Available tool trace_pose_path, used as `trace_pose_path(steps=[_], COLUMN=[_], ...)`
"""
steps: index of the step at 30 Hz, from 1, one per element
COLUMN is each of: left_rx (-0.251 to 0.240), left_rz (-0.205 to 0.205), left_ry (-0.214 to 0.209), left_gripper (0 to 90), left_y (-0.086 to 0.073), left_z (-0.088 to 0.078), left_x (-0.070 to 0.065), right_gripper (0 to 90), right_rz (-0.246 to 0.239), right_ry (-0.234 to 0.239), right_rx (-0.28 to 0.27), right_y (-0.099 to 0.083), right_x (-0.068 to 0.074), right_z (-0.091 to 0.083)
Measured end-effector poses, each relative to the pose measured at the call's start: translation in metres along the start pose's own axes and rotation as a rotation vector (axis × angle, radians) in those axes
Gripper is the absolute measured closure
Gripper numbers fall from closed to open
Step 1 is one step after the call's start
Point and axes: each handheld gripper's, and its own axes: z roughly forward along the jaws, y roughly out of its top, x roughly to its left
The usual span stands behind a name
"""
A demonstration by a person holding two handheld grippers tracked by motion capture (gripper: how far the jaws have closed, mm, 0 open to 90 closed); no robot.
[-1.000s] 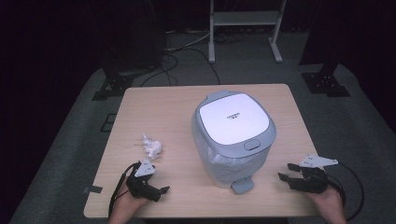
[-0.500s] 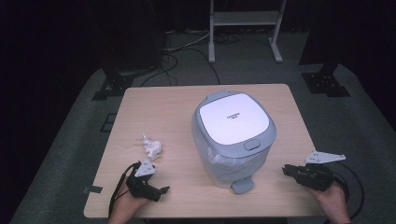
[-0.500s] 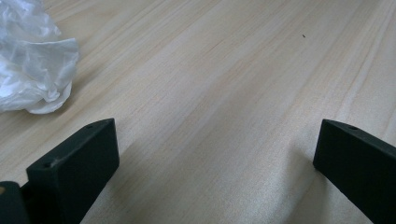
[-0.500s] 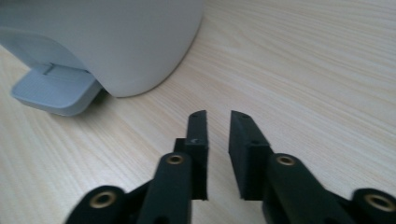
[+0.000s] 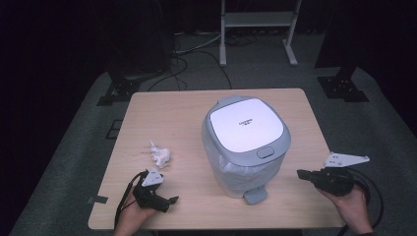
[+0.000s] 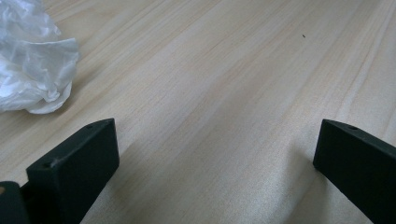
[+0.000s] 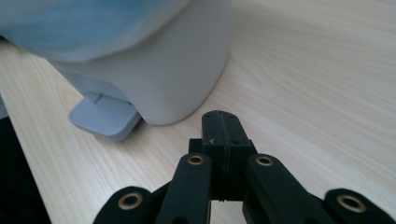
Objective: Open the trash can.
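Right gripper (image 5: pixel 301 173) just clamped shut, empty, probably for pressing the grey plastic bin pedal (image 5: pixel 255 195): push squarely down. Left gripper (image 5: pixel 169 200) wide open, empty, near crumpled white plastic wad (image 5: pixel 160 155).

From my screen I make out one piece of writing: a small dark line of print, perhaps a brand name, near the middle of the white lid (image 5: pixel 247 124) on the grey pedal bin (image 5: pixel 231 169). It is too small and blurred for me to read.
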Motion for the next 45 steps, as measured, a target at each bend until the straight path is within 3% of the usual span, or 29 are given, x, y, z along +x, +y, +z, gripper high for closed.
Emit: trace_pose_path(steps=[14, 17, 45], left_rx=[0.002, 0.002, 0.000], left_rz=[0.002, 0.002, 0.002], left_ry=[0.000, -0.001, 0.000], left_gripper=[0.0, 0.0, 0.0], left_y=[0.000, 0.000, 0.000], left_z=[0.000, 0.000, 0.000], left_x=[0.000, 0.000, 0.000], right_gripper=[90.0, 90.0, 90.0], right_rz=[-0.017, -0.021, -0.122], right_ry=[0.084, 0.121, 0.239], right_rx=[-0.060, -0.083, -0.239], right_y=[0.031, 0.039, 0.098], right_x=[0.006, 0.008, 0.034], right_z=[-0.020, -0.025, -0.063])
